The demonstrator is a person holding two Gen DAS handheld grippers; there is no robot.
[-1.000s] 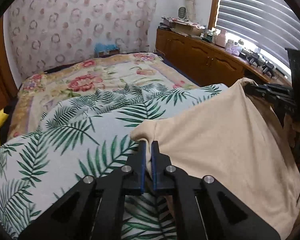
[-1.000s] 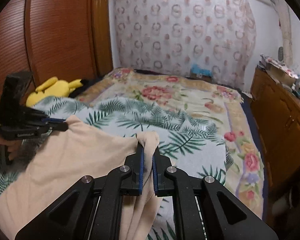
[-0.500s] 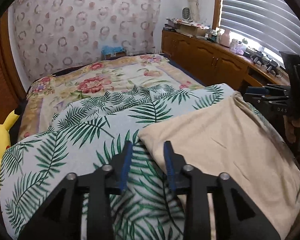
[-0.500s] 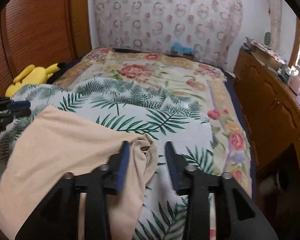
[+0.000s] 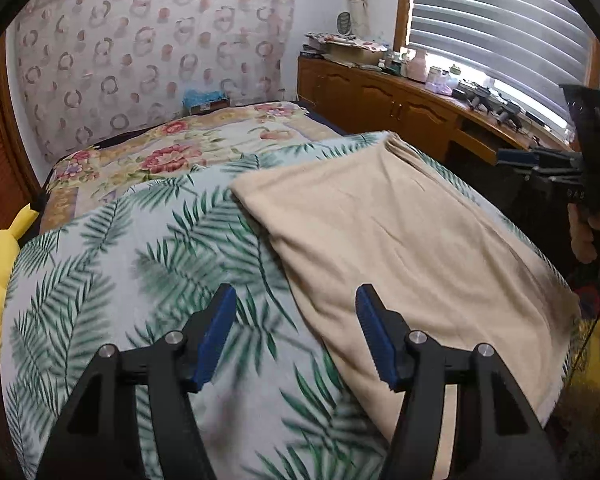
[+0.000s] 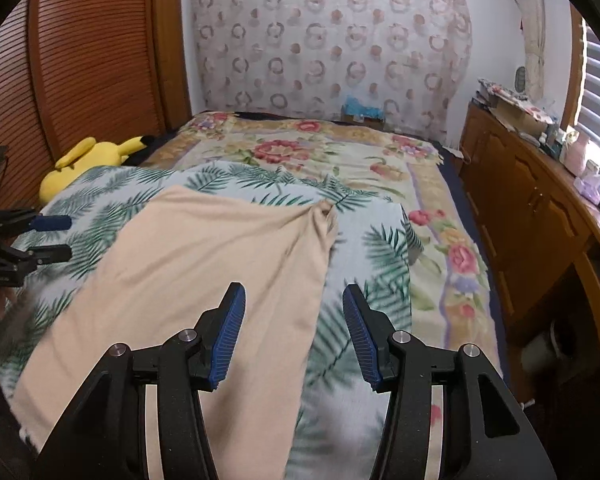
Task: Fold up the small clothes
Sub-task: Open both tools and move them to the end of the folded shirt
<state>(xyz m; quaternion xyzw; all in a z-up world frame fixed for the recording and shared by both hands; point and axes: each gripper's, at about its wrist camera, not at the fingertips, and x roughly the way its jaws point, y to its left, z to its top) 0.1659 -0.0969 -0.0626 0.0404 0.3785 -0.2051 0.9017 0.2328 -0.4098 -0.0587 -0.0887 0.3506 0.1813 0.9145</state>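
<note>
A beige garment (image 5: 400,240) lies spread flat on the palm-leaf blanket (image 5: 148,264) on the bed. In the right wrist view the garment (image 6: 188,276) has a bunched far corner. My left gripper (image 5: 292,320) is open and empty, held above the garment's left edge. My right gripper (image 6: 292,320) is open and empty, above the garment's right edge. Each gripper shows in the other's view, the right one (image 5: 540,160) at the far right and the left one (image 6: 48,236) at the far left, both open.
A floral bedspread (image 6: 332,152) covers the far part of the bed. A yellow plush toy (image 6: 88,160) lies at the bed's left side. A wooden cabinet (image 6: 532,216) with clutter runs along the right wall under the blinds. A wooden wardrobe (image 6: 80,60) stands at left.
Both grippers were shut on the garment's corners and lifting it. They have opened, let it down flat on the blanket, and pulled back and up.
</note>
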